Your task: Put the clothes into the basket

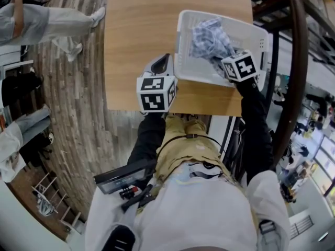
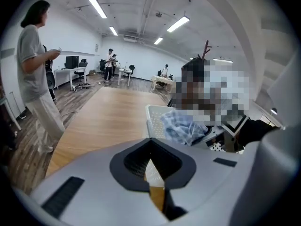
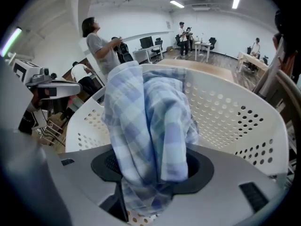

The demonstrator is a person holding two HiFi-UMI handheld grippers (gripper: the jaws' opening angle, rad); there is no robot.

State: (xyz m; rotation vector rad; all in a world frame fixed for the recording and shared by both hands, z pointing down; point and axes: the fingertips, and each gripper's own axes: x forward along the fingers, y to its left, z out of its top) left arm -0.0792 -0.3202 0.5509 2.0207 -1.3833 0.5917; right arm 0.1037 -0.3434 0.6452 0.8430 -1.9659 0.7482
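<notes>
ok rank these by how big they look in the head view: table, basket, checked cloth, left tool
1. table
2. basket
3. checked cloth and left tool: about alike, and the tool is nearer the camera, so unranked

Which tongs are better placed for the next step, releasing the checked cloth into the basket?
Right. The right tongs are closed on the blue checked cloth, within the white basket's rim. The left tongs hold nothing and sit outside the basket, by its left wall.

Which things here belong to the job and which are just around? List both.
Job: checked cloth; white basket; right gripper, closed on the cloth.
Around: left gripper, empty; wooden table; standing person.
</notes>
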